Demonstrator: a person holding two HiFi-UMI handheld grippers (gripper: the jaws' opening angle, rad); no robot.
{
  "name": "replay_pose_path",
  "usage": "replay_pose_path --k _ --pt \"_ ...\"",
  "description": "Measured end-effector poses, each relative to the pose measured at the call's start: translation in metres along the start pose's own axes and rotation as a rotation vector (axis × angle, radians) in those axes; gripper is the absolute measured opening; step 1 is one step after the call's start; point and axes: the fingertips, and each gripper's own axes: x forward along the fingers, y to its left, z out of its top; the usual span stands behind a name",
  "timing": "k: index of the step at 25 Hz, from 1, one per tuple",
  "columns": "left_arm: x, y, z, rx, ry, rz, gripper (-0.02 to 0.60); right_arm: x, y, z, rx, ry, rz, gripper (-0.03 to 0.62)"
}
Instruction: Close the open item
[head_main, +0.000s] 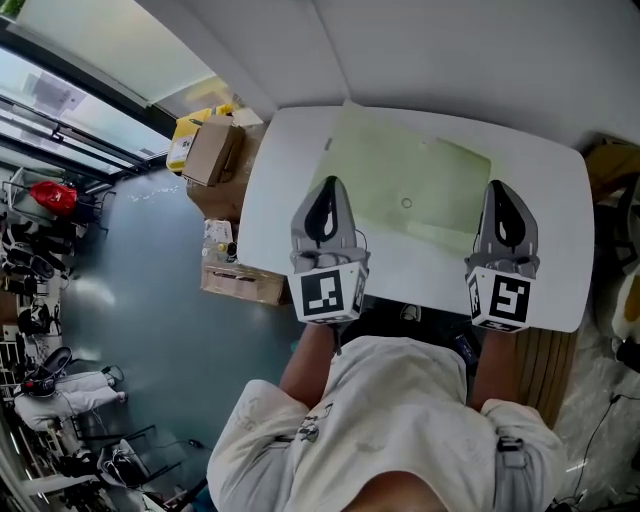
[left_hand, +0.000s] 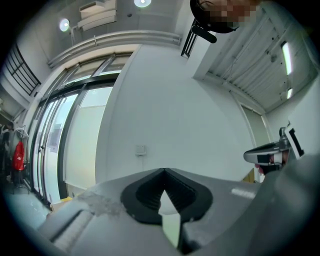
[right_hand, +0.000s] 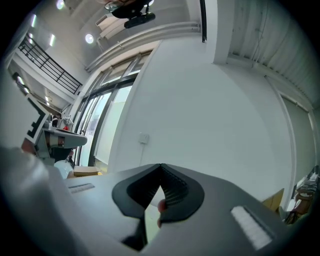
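Past the shirt (head_main: 400, 400), left gripper (head_main: 329, 183) and right gripper (head_main: 497, 187) hover pinched closed, empty, short of the green folder (head_main: 420, 180); such tips could just shove it

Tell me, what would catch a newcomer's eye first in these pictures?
Two grey tongs, the left tongs and the right tongs, both shut and each bearing a black-and-white marker cube, hover over the near edge of a white table. Between them on the table lies a flat pale green folder with a small round snap. Cardboard boxes stand on the floor left of the table.
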Motion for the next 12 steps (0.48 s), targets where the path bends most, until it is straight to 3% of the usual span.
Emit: replay_pose_path --k 4,12 --pt "0.016 0.025 -0.008 -0.042 0.019 0.042 0.002 0.031 0.018 -0.003 -0.005 0.007 0.036 0.002" --pt "0.022 0.051 -0.039 -0.047 0.067 0.057 0.002 0.061 0.049 -0.011 -0.009 0.034 0.076 0.002"
